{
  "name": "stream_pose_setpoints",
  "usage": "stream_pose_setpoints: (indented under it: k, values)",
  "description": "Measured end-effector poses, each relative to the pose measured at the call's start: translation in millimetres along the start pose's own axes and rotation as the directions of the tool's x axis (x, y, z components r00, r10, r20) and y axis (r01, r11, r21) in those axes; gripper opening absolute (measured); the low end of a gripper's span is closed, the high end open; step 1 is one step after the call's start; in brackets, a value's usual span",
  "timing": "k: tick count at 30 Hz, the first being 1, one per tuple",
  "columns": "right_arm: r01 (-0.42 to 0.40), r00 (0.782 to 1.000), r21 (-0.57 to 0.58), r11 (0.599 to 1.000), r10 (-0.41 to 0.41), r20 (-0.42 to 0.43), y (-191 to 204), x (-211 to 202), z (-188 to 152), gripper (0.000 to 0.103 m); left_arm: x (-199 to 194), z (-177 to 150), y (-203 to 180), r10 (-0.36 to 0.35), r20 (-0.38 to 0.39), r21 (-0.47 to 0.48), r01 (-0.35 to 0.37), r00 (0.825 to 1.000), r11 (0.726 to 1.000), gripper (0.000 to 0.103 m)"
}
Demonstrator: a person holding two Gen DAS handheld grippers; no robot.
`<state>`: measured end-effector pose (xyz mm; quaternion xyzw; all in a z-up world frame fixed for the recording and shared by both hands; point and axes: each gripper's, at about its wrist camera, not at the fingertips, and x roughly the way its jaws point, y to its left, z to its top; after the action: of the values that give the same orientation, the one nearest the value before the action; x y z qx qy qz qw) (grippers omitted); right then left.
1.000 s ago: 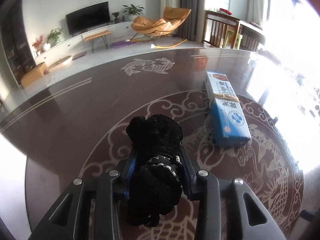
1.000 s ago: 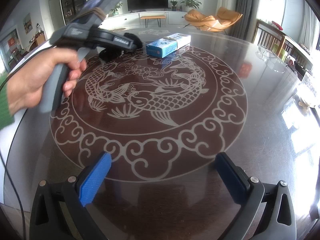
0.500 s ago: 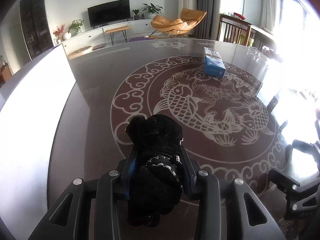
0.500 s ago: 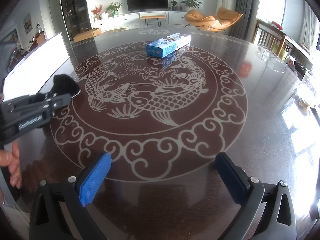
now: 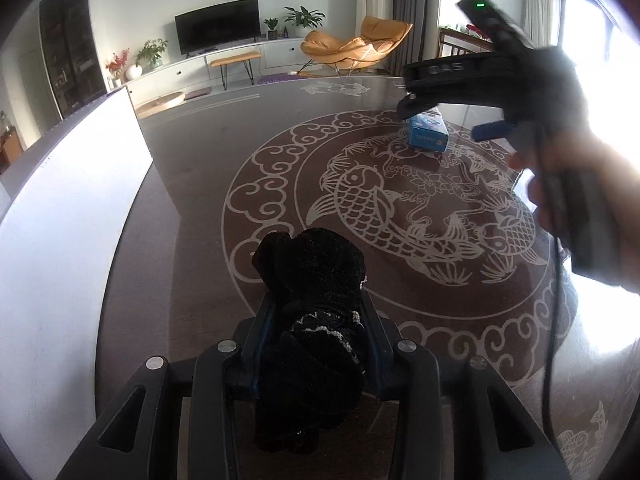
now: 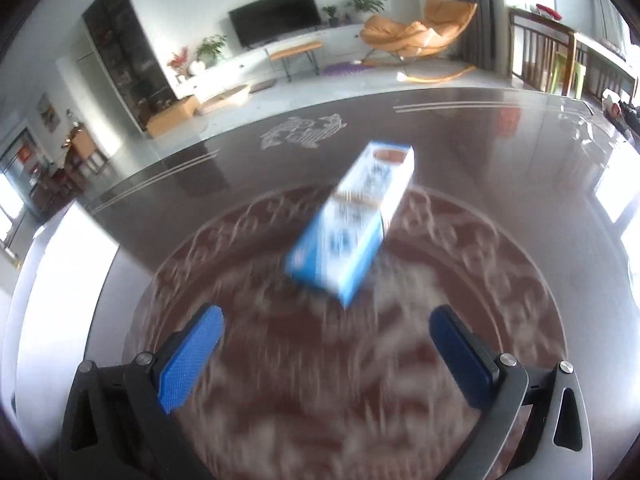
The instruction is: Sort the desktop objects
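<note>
My left gripper (image 5: 318, 306) is shut on a black fuzzy cloth bundle (image 5: 316, 272), held over the near left part of the dark round table (image 5: 200, 168). A blue-and-white carton (image 5: 428, 138) lies flat at the far side of the fish pattern. In the left wrist view a hand holds my right gripper (image 5: 446, 120) just above that carton. The right wrist view is blurred by motion; there the carton (image 6: 352, 220) lies just ahead of my right gripper (image 6: 326, 320), whose blue pads stand wide apart with nothing between them.
A white board (image 5: 60, 220) borders the table's left edge and also shows in the right wrist view as a white board (image 6: 68, 264). The table's etched fish pattern (image 5: 384, 208) is bare between the cloth bundle and the carton. Beyond the table are a TV, a bench and an orange lounge chair.
My left gripper drew back from the carton to the table's near left with the cloth, then held still. My right gripper swept forward across the table to the carton, still open.
</note>
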<state>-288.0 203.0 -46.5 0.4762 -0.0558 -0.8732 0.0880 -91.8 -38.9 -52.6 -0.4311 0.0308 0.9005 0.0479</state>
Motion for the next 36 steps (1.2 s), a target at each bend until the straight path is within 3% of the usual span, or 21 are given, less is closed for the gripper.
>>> stream_pose_setpoints:
  k: [4,5,7,9,11,16,23,26,29,30,31,32,34,36]
  values:
    - [0.113,0.991,-0.069,0.991,-0.117,-0.060,14,37,25,0.103,0,1,-2,0.001,0.000,0.000,-0.001,1.000,1.000,0.039]
    - [0.131,0.989,-0.095,0.987,-0.137,-0.060,16,42,24,0.098,-1,1,-2,0.001,0.000,0.000,-0.001,1.000,1.000,0.039]
    - [0.140,0.990,-0.137,0.981,-0.143,-0.011,18,39,19,0.083,-1,2,-2,0.000,0.000,-0.001,0.000,1.000,1.000,0.039]
    - [0.132,0.991,-0.156,0.979,-0.130,0.022,17,31,12,0.055,-1,2,-1,0.000,0.000,-0.001,0.000,1.000,1.000,0.039]
    - [0.120,0.993,-0.173,0.977,-0.115,0.041,8,24,1,0.042,-1,2,-2,0.000,0.000,-0.001,0.000,1.000,1.000,0.039]
    - [0.091,0.994,-0.204,0.975,-0.077,0.072,-3,-8,-48,0.042,-1,2,-2,0.000,0.000,-0.001,0.000,1.000,1.000,0.039]
    - [0.053,0.996,-0.218,0.974,-0.037,0.079,-13,-95,-171,0.043,-1,2,-2,0.002,0.000,0.002,-0.002,1.000,1.000,0.038]
    - [0.068,0.994,-0.189,0.980,-0.050,0.095,-21,-123,-211,0.043,-6,-4,-3,-0.042,0.004,-0.042,0.042,0.999,0.998,0.038]
    - [0.101,0.991,-0.168,0.981,-0.084,0.105,-30,-134,-225,0.044,-19,-20,-20,-0.069,0.010,-0.050,0.070,0.998,0.996,0.038]
    - [0.107,0.990,-0.166,0.980,-0.089,0.113,-31,-135,-226,0.054,-23,-25,-28,-0.067,0.009,-0.041,0.067,0.998,0.997,0.038]
    - [0.117,0.989,-0.166,0.979,-0.099,0.113,-33,-136,-227,0.063,-25,-29,-34,-0.060,0.006,-0.034,0.060,0.998,0.998,0.044]
    - [0.126,0.988,-0.156,0.980,-0.110,0.106,-36,-135,-227,0.083,-26,-31,-40,-0.051,0.002,-0.023,0.051,0.999,0.998,0.049]
    - [0.129,0.989,-0.154,0.980,-0.114,0.098,-37,-133,-227,0.087,-24,-33,-51,-0.043,-0.020,0.016,0.044,0.999,0.999,0.086]
    - [0.130,0.989,-0.155,0.979,-0.116,0.097,-36,-133,-225,0.088,-22,-32,-57,-0.013,-0.035,0.039,0.014,0.999,0.999,0.096]
